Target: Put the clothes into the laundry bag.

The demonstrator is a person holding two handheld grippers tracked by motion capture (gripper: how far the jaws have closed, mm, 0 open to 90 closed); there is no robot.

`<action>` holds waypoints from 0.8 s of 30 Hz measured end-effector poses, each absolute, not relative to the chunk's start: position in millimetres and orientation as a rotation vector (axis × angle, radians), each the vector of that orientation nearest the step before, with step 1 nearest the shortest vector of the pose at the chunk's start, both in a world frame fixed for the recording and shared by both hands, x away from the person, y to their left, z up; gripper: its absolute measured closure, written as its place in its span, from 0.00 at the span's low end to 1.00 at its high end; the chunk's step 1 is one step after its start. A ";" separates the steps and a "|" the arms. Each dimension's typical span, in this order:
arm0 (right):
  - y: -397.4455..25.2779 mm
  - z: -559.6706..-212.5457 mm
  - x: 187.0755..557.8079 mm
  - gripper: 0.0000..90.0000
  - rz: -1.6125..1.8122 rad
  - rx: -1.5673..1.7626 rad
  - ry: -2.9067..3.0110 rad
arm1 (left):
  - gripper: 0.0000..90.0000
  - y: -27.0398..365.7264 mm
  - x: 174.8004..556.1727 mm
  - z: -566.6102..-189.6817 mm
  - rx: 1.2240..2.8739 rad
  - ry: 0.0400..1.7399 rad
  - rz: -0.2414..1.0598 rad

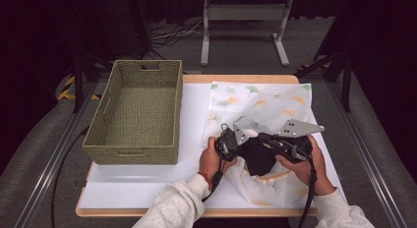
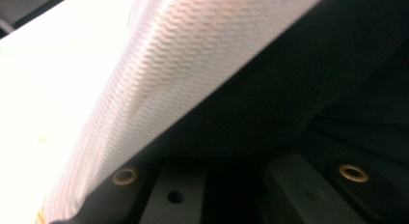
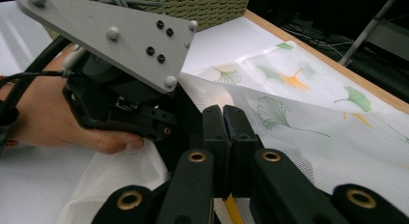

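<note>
The leaf-printed mesh bag (image 1: 260, 110) lies on the right half of the table (image 1: 147, 188), a black garment (image 1: 256, 156) at its near end, apparently partly tucked in. The right tool (image 3: 224, 119) is closed, pinching the bag's edge; whether the left tool (image 1: 235, 139) grips is unclear. The woven basket (image 1: 135, 154) at left stands empty, so most work seems left.

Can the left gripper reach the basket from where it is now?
Probably yes. The basket stands just beside the left gripper, with bare white board between them. But the gripper seems busy with the cloth and would likely have to release it first.
</note>
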State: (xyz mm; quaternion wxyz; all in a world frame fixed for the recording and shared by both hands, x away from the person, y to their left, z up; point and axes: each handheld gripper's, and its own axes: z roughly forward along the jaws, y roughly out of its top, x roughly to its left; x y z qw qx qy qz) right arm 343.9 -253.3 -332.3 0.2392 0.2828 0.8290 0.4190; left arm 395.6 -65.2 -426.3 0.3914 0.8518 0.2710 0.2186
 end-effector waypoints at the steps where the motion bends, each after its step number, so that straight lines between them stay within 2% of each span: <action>1: -253.8 -332.3 344.2 0.99 1.147 0.777 2.269 | 1.00 -64.9 393.8 -425.8 2.157 0.684 0.537; 10: -253.5 -333.0 345.2 0.99 1.142 0.775 2.273 | 1.00 -67.2 364.5 -411.6 2.111 0.520 0.393; 12: -252.7 -333.2 345.3 0.99 1.144 0.775 2.275 | 1.00 -72.6 354.9 -411.0 2.106 0.469 0.318; 20: -251.4 -333.2 345.0 0.99 1.141 0.769 2.277 | 1.00 -81.3 336.6 -413.5 2.104 0.400 0.226; 24: -250.5 -332.3 343.9 0.99 1.144 0.765 2.280 | 1.00 -92.2 341.2 -424.0 2.166 0.421 0.252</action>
